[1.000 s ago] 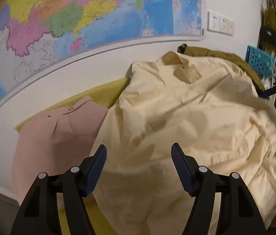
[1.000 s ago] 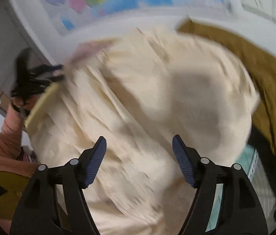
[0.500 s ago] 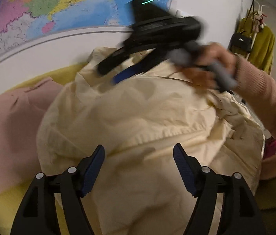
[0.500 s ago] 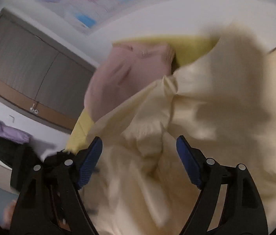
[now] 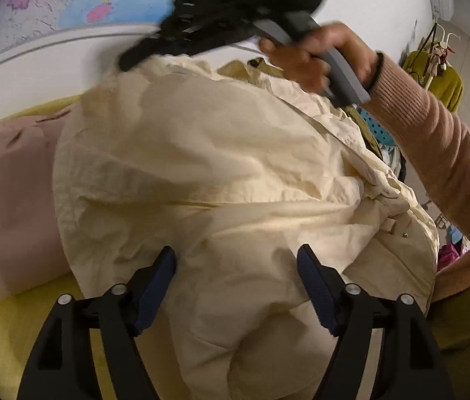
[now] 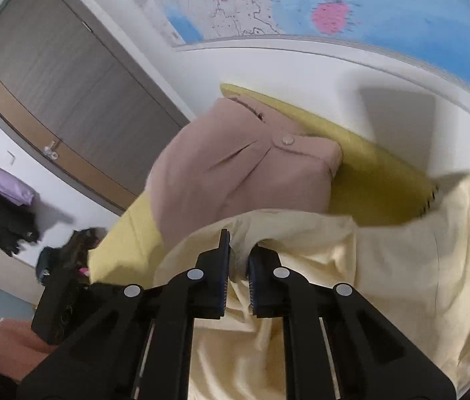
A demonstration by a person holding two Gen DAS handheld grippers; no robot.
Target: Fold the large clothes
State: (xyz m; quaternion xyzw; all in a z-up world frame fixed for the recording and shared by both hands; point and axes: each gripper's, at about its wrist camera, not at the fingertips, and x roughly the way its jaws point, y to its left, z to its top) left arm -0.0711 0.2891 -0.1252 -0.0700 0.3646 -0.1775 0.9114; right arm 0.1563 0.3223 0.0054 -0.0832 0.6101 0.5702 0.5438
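The right tongs (image 6: 238,266) are closed narrow on a fold of the cream jacket (image 5: 221,173), pinching it at the far edge of the garment, close to the wall; a thin strip of cloth shows between the blue pads. The left tongs (image 5: 236,273) are spread wide and hold nothing; they hover just above the near part of the jacket, with cloth bulging up between the two fingers. The jacket lies crumpled in a heap on a yellow cover (image 6: 381,180), beside a folded pink garment (image 6: 241,170) that rests against the wall under the map (image 6: 368,3). Judged from this state, the step in hand is to lift and spread the jacket before any fold is made. Risks from here: the right grip takes only a small pinch of thin cloth, so a fast pull may strip the fabric out of the pads. A pull on one point alone may drag the whole heap sideways into the pink garment and disturb its fold. If the left tongs close where they are, they may catch several layers at once, which would lock the creases in.
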